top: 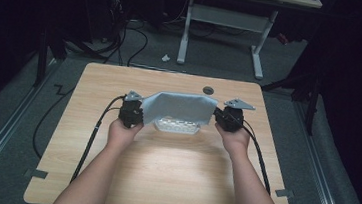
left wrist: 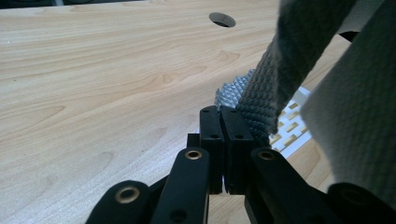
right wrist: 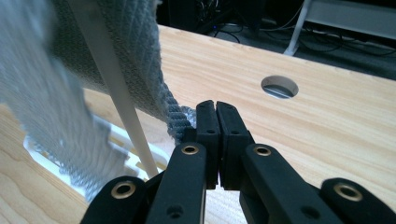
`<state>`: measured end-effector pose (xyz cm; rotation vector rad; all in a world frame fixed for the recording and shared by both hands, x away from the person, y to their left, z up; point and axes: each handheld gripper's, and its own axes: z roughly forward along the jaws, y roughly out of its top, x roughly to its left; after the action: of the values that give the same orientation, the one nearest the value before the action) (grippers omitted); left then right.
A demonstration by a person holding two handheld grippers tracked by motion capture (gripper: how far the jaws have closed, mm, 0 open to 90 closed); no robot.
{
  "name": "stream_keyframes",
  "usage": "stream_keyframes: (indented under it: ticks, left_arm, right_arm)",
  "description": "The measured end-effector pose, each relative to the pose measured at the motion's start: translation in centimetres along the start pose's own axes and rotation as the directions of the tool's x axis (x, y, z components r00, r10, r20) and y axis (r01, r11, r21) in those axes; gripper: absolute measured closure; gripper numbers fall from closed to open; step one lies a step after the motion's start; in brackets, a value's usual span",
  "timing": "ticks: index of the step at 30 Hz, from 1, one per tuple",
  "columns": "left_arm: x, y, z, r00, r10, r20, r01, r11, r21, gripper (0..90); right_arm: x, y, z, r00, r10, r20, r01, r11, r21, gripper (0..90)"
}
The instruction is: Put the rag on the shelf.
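Table: pale wooden tabletop [top: 161,180], frame centre | Cloth: grey waffle-weave cloth [top: 181,107] stretched mid-frame over white slatted plastic tray [top: 176,127] | Left gripper [left wrist: 219,109], right gripper [right wrist: 215,105]: jaws clamped on opposite corners | Risk: thin corner grips; uneven pull could slip one free.

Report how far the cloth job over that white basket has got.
Done: both grippers are shut on the grey cloth, the left gripper at one end and the right gripper at the other. In hand: the cloth hangs stretched between them above the white basket. Left: lowering it and letting go; it is still pinched at both ends.
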<state>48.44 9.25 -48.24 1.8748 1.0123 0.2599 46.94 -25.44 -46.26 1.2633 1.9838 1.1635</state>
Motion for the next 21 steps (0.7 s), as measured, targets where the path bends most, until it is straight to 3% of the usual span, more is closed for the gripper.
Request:
stream_keyframes:
  ticks: [6,12,15,21]
  left_arm:
    - [0.0,0.0,-0.3,1.0000,-0.001,0.000,0.001,1.0000,-0.010,83.9]
    - [0.9,0.2,-1.4,0.9972,-0.074,-0.010,0.073,0.9950,-0.069,68.3]
    - [1.1,0.2,-1.9,0.9979,-0.051,-0.041,0.048,0.9968,-0.064,67.5]
    - [1.5,0.1,-2.9,0.9970,-0.045,-0.064,0.040,0.9968,-0.070,67.1]
  right_arm:
    - [0.0,-0.3,0.2,1.0000,0.009,0.002,-0.009,1.000,0.004,89.3]
    - [-0.3,-0.6,-0.2,0.9998,0.020,-0.004,-0.020,1.000,-0.011,81.0]
    - [-0.8,-0.9,-0.4,0.9993,0.037,0.004,-0.037,0.999,-0.010,77.9]
    - [-1.7,-0.9,-1.2,0.9984,0.049,0.027,-0.049,0.999,-0.015,72.4]
